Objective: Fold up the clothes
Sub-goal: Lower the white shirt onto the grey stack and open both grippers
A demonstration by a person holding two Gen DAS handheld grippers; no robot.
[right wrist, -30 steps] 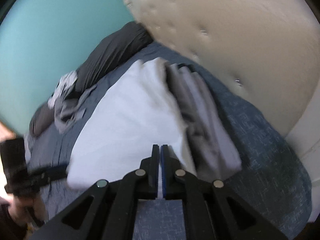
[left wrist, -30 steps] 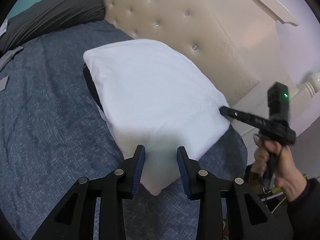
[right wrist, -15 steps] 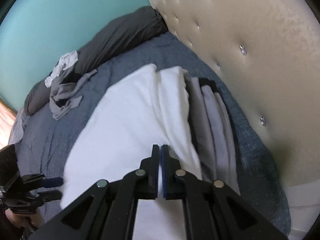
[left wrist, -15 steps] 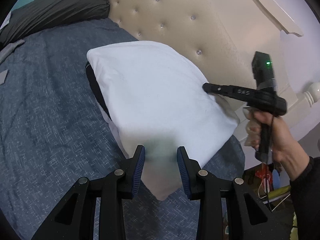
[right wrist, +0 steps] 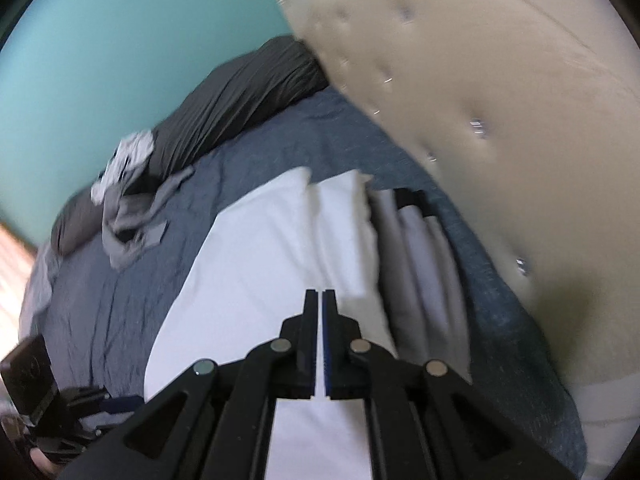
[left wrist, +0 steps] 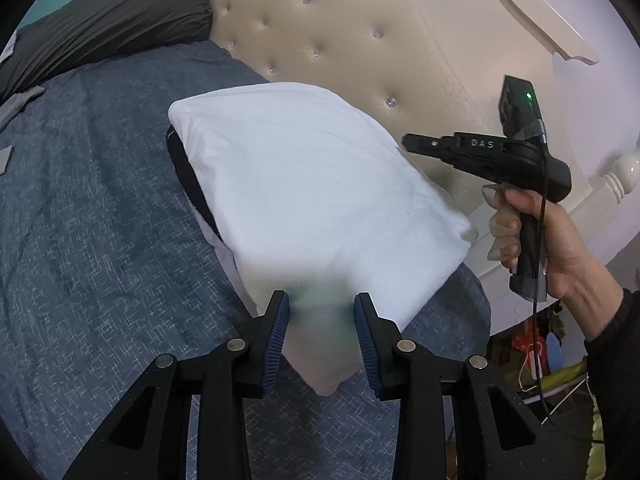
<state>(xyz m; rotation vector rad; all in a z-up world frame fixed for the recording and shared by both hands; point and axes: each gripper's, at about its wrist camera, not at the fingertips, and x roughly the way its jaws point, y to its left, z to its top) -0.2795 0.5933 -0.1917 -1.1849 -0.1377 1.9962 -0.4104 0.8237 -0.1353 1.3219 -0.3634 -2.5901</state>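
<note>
Left wrist view is showing the folded white garment [left wrist: 312,200] lying on the blue bedspread [left wrist: 100,240], its near corner sitting between the spread fingers of the left gripper [left wrist: 320,336]. Beyond its right edge, the right gripper [right wrist: 322,336] is hovering pressed together, near the tufted headboard [left wrist: 360,52].

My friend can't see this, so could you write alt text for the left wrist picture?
A folded white garment lies on a blue bedspread beside a tufted cream headboard. The left tongs hang open above its near corner, and the right tongs, held in a hand, are at its far edge.
</note>
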